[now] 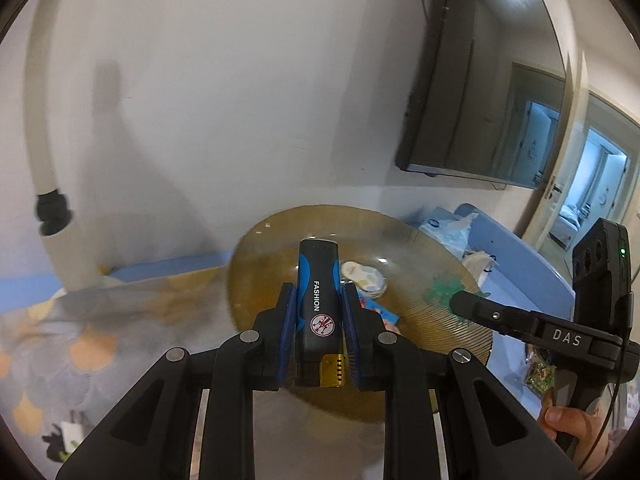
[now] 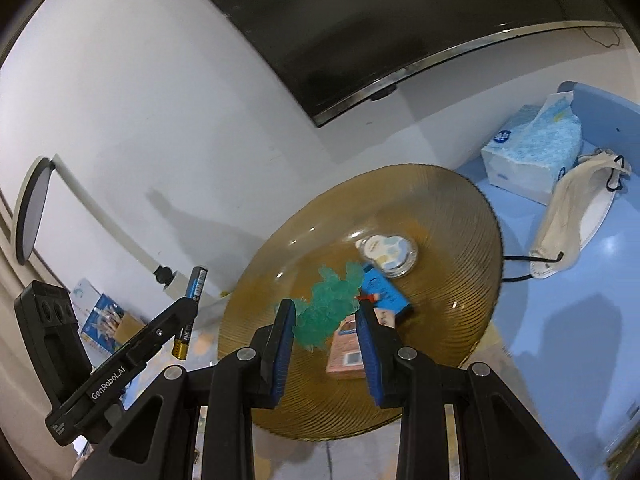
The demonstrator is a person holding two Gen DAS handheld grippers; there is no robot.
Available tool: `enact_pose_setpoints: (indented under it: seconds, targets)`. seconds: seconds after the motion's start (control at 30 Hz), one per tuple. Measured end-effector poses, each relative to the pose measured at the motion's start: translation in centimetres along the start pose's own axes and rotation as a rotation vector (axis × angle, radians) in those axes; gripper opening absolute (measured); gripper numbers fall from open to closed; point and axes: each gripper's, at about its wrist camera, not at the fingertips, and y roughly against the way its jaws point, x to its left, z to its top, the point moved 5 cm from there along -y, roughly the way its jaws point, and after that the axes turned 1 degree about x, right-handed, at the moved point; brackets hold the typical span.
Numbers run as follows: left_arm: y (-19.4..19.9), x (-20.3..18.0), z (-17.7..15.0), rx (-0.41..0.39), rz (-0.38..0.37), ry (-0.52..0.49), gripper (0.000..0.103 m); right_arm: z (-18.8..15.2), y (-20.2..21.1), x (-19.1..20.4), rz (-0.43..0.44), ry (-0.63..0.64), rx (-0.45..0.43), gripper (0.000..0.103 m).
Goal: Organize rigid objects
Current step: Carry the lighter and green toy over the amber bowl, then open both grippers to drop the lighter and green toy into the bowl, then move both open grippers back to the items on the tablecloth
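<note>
My left gripper (image 1: 319, 304) is shut on a black and blue lighter (image 1: 318, 300) marked FASHION, held above the near left of an amber ribbed glass plate (image 1: 440, 312). The lighter also shows in the right wrist view (image 2: 191, 312), left of the plate (image 2: 460, 280). My right gripper (image 2: 326, 332) is open and empty over the plate's near part, above a green rubbery thing (image 2: 326, 304). In the plate lie a pink card packet (image 2: 346, 344), a small blue box (image 2: 384, 290) and a round white lidded tin (image 2: 390, 254). The right gripper (image 1: 460, 302) shows at the plate's right edge.
A blue tabletop (image 2: 568, 320) holds a tissue pack (image 2: 532, 152) and a face mask (image 2: 572, 216) right of the plate. A wall TV (image 2: 380, 20) hangs behind. A white lamp arm (image 2: 100, 208) and a pencil box (image 2: 108, 320) stand at the left.
</note>
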Motion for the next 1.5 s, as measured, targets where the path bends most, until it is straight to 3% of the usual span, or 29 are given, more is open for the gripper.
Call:
enact_pose_setpoints:
  seconds: [0.33, 0.37, 0.4, 0.43, 0.47, 0.5, 0.63, 0.87, 0.97, 1.17, 1.33, 1.5]
  targets:
    - [-0.9, -0.2, -0.1, 0.012, -0.002, -0.013, 0.02, 0.8, -0.3, -1.1, 0.017, -0.025, -0.002, 0.03]
    - [-1.0, -0.2, 0.0, 0.014, 0.001, -0.014, 0.03, 0.8, -0.3, -1.1, 0.038, -0.025, -0.003, 0.03]
    - [-1.0, 0.0, 0.0, 0.021, 0.016, -0.01, 0.061, 0.8, -0.3, -0.9, 0.064, -0.025, -0.002, 0.038]
    - [-1.2, 0.1, -0.1, 0.031, 0.018, -0.003, 0.085, 0.9, -0.1, -0.6, 0.104, -0.027, -0.008, 0.051]
    - [-1.4, 0.1, -0.2, 0.059, -0.002, 0.01, 0.103, 1.0, 0.2, -0.4, 0.125, -0.026, -0.019, 0.087]
    - [-1.4, 0.2, -0.2, 0.065, -0.017, 0.011, 0.103, 1.1, 0.6, 0.0, 0.151, -0.021, -0.04, 0.103]
    - [-0.5, 0.9, -0.1, 0.06, 0.092, -0.042, 0.102, 1.4, 2.0, 1.4, 0.205, 0.0, -0.081, 0.103]
    - [3.1, 2.9, 0.5, 0.034, 0.132, -0.041, 0.102, 1.3, 1.9, 2.8, 0.197, -0.011, -0.076, 0.103]
    - [5.4, 4.7, 0.8, 0.009, 0.158, -0.039, 0.102, 1.1, 1.5, 3.9, 0.202, -0.013, -0.075, 0.103]
    - [9.5, 9.8, 0.5, 0.0, 0.29, 0.014, 0.102, -0.3, 1.1, 8.4, 0.178, 0.088, -0.097, 0.103]
    - [12.8, 13.2, -1.6, 0.018, 0.367, 0.056, 0.102, -2.4, -0.2, 12.0, 0.183, 0.162, -0.047, 0.103]
    - [14.0, 14.9, -5.5, 0.095, 0.377, 0.091, 0.102, -5.1, -2.1, 14.4, 0.157, 0.197, 0.022, 0.103]
